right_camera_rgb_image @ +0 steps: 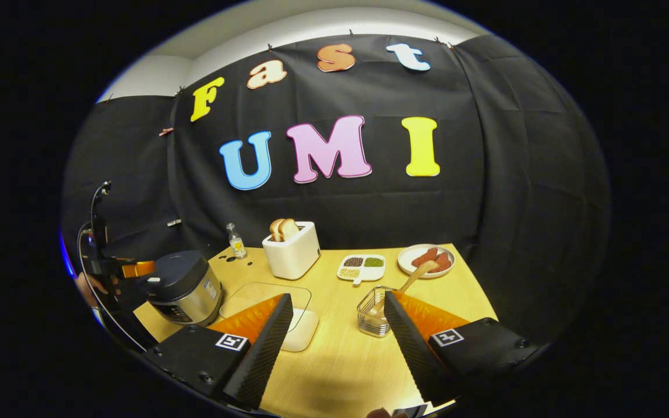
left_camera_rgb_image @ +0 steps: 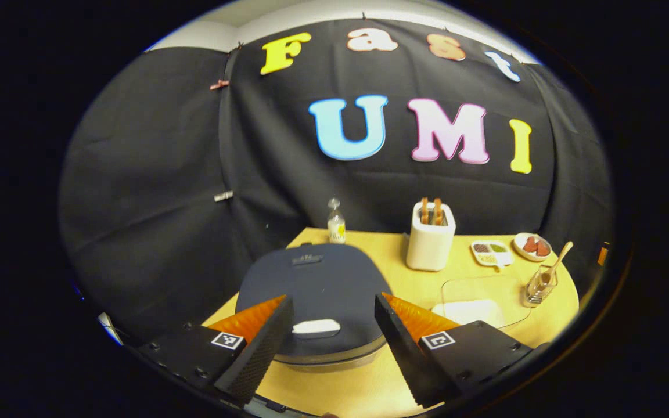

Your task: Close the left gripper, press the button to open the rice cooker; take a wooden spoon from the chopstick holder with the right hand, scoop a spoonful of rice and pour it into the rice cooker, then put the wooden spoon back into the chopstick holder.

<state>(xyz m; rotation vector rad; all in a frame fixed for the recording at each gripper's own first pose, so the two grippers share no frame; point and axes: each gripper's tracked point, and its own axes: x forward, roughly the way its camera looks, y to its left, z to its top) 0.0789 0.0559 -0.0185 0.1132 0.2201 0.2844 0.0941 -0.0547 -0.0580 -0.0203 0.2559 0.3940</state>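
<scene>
The left gripper [left_camera_rgb_image: 334, 342] hangs wide open over the closed rice cooker [left_camera_rgb_image: 317, 290] at the table's [left_camera_rgb_image: 392, 255] left edge. The right gripper [right_camera_rgb_image: 337, 348] — equally wide, holding nothing — faces the chopstick holder [right_camera_rgb_image: 373, 318] with its wooden spoon [right_camera_rgb_image: 413, 277] — bare tabletop between.

1. The left gripper [left_camera_rgb_image: 334, 342] is seen at the bottom of the frame, jaws held apart.
2. The rice cooker [left_camera_rgb_image: 317, 290], lid down, is framed between them, with its white button [left_camera_rgb_image: 316, 328] centred.
</scene>
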